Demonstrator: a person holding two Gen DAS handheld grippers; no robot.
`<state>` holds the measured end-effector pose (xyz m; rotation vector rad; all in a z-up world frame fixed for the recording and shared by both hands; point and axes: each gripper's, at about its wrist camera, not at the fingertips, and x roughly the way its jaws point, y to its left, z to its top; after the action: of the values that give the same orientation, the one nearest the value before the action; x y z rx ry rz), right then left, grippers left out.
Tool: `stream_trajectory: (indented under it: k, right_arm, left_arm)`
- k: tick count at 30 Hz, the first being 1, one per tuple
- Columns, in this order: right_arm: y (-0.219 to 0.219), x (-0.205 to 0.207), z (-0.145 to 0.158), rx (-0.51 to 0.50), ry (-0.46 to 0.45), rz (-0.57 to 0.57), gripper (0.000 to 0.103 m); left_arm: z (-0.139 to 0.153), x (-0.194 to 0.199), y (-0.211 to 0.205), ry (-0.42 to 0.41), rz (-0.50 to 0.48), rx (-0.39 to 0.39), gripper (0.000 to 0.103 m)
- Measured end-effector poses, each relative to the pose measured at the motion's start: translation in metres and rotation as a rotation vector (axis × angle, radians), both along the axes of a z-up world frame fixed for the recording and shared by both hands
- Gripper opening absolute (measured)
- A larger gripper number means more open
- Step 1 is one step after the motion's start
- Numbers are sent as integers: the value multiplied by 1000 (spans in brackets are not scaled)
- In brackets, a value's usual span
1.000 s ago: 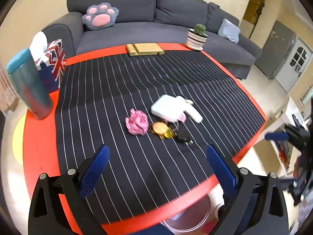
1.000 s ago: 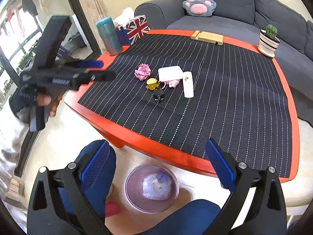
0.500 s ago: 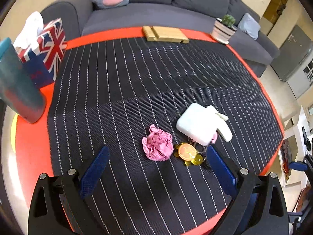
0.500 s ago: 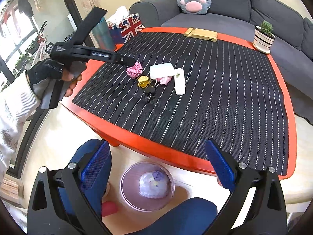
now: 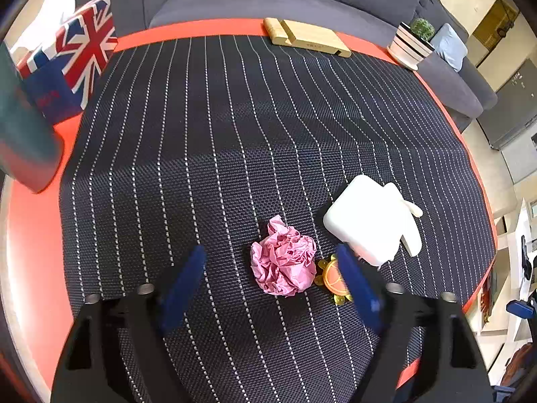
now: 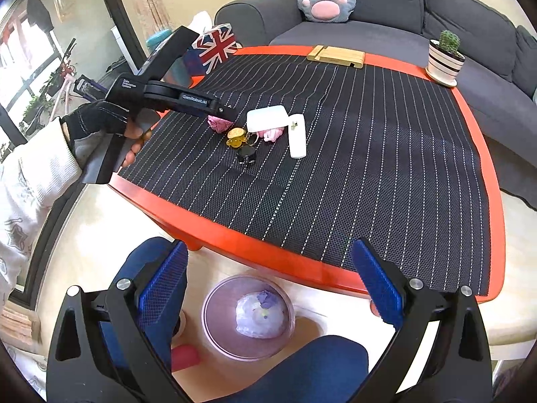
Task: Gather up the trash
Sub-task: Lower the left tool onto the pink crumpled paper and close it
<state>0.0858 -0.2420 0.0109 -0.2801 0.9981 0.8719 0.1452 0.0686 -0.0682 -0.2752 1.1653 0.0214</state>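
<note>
A crumpled pink paper ball (image 5: 285, 262) lies on the black striped mat (image 5: 235, 134), near its front edge. My left gripper (image 5: 270, 251) points down at it with a blue finger on either side. Its jaws are closing, and gaps still show between the pads and the paper. In the right wrist view the left gripper's tip (image 6: 223, 112) hangs just over the paper ball (image 6: 218, 123). My right gripper (image 6: 270, 247) stands open and holds nothing, above the floor in front of the table. Below it is a clear round bin (image 6: 205, 312) with crumpled paper inside.
Right of the ball lie an orange keychain (image 5: 332, 278), a white box (image 5: 365, 218) and a white stick-shaped device (image 5: 407, 231). A small black jar (image 6: 246, 154) sits nearby. A flag-print tissue box (image 5: 70, 57), teal tumbler (image 5: 20, 141), wooden stand (image 5: 305, 37) and cactus pot (image 5: 412, 43) ring the red table.
My left gripper has moved forward and down over the mat until the pink ball sits between its fingers, and its jaws have narrowed. The right gripper has stayed put.
</note>
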Motion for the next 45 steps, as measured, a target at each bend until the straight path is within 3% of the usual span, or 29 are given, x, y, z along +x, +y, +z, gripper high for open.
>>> stream_trajectory:
  k: [5, 7, 9, 16, 32, 45]
  right_arm:
    - [0, 1, 0, -4, -1, 0, 97]
    - [1, 1, 0, -6, -2, 2, 97]
    - [2, 1, 1, -7, -3, 3, 97]
    - [12, 5, 7, -12, -16, 16, 97]
    - [68, 31, 16, -68, -31, 71, 97]
    - [137, 66, -7, -186, 53, 96, 97]
  left_arm:
    - [-2, 3, -2, -4, 3, -1, 65]
    - [-1, 4, -1, -5, 4, 4, 42]
    - [-1, 4, -3, -4, -1, 6, 32]
    - [5, 0, -3, -27, -4, 17, 30]
    - [51, -40, 4, -138, -25, 37, 30]
    - [50, -56, 14, -148, -13, 24, 30]
